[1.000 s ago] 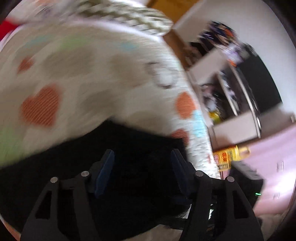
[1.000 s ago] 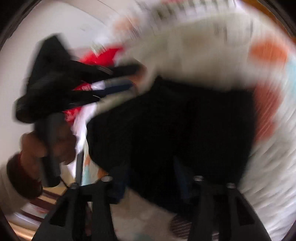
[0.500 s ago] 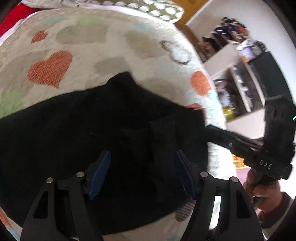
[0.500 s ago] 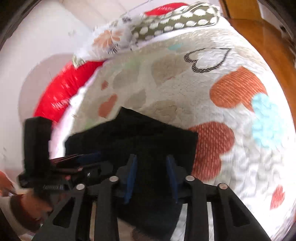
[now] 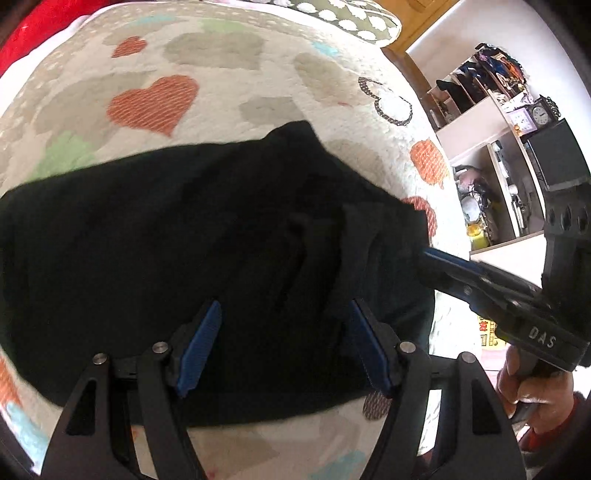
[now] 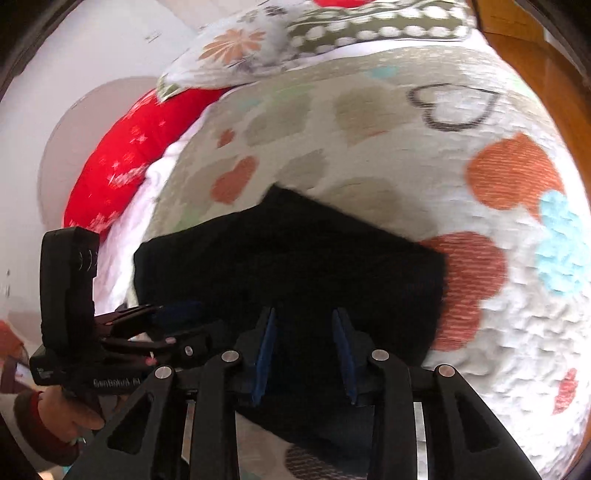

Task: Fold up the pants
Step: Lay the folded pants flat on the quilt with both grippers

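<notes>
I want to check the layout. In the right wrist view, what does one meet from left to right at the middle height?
Left gripper → black pants → dark red heart → light blue patch, the last two printed on the heart blanket.

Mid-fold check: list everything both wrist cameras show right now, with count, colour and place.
pants: one, black, lying partly folded on the bedspread.
bedspread: one, cream with orange, green and blue hearts, covering the bed.
red pillow: one, red with white stars, at the bed's far edge by the wall.
patterned pillow: one, floral and dotted, at the head of the bed.
shelf unit: one, white, cluttered, beside the bed.
clock: one, dark, on the shelf top.
left tool: open above the pants.
right tool: jaws opening, black cloth between the fingers.
hands: two, gripping the handles.
</notes>
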{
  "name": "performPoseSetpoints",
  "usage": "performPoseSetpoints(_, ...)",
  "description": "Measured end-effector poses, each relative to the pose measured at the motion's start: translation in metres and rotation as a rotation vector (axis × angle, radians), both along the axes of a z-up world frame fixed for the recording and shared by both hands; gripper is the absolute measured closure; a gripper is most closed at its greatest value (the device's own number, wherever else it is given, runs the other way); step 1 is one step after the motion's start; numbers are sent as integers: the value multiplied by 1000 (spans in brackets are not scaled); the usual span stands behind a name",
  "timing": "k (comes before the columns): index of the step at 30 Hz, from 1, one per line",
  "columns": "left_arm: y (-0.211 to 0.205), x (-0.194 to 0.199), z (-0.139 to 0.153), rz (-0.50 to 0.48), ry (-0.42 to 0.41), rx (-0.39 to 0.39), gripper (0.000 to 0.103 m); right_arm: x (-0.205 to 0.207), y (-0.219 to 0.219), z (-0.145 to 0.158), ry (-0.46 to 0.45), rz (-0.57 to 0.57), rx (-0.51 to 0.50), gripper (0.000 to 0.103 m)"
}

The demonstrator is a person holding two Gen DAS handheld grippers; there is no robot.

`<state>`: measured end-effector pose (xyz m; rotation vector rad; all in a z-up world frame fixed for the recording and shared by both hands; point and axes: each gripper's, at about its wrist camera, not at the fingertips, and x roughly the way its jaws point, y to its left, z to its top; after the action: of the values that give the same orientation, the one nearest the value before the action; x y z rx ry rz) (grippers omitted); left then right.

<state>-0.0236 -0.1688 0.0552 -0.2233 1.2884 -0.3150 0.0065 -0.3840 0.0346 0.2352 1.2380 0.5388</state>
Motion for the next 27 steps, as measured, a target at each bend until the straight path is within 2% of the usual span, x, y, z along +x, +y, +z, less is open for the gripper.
performPoseSetpoints(4,7,-11,-4,11,7,10,33,5,36,-12,5,64,-36,72)
performPoseSetpoints(7,14,-15,-8,28,21,13,33,10,52,-30,29,92,-105,72)
performPoseSetpoints(9,21,-19,-9,50,30,5,33,8,49,-24,32,93,-103,69)
performPoseSetpoints(16,32,-22,1,87,16,10,33,-10,37,4,39,84,-81,69)
performPoseSetpoints(23,37,-21,-1,112,12,24,33,-18,53,-27,89,107,-112,69)
performPoseSetpoints(27,47,-23,0,133,23,28,33,-11,53,-13,92,101,-98,69)
